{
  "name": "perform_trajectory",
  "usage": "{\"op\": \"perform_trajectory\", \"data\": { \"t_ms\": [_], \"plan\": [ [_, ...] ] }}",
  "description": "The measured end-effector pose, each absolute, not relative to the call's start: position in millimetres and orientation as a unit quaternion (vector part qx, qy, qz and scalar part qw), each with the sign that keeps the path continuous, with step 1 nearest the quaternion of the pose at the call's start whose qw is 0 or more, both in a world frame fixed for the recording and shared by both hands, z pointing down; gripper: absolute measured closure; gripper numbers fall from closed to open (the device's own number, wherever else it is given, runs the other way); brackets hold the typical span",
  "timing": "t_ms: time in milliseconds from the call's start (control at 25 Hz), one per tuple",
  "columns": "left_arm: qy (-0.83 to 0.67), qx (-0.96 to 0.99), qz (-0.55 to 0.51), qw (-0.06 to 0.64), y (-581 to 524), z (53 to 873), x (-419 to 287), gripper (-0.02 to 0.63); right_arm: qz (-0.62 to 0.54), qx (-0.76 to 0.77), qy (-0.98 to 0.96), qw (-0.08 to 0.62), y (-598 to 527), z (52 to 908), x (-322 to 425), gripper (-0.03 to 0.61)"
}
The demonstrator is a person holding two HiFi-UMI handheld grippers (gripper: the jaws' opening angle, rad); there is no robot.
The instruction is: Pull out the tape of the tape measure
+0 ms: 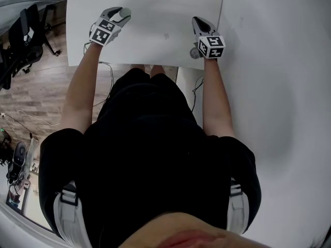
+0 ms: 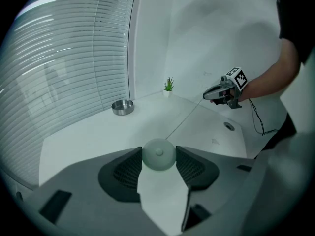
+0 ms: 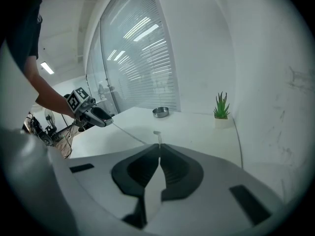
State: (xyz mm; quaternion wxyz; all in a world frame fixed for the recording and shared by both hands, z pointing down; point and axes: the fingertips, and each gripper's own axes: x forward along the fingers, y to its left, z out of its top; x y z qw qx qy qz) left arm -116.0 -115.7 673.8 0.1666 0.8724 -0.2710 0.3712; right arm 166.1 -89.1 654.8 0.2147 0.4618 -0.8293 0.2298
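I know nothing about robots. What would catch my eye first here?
A person in black stands at a white table with a gripper in each hand. The left gripper grips a round, pale tape measure, and a thin tape runs from it above the table to the shut right gripper. A small plant and a metal bowl sit at the table's far edge.

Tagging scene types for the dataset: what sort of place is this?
Probably an office or meeting room: a white table beside slatted blinds, a small potted plant, and office chairs on a wood floor.
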Motion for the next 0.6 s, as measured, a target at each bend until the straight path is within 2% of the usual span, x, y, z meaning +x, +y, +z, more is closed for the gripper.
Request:
{"op": "perform_trajectory", "data": {
  "t_ms": [600],
  "plan": [
    [-0.278, 0.860, 0.386, 0.184, -118.7, 717.4, -107.8, 0.387, 0.248, 0.465, -0.817, 0.234, -91.2, 701.1, 174.2, 0.566]
  ]
}}
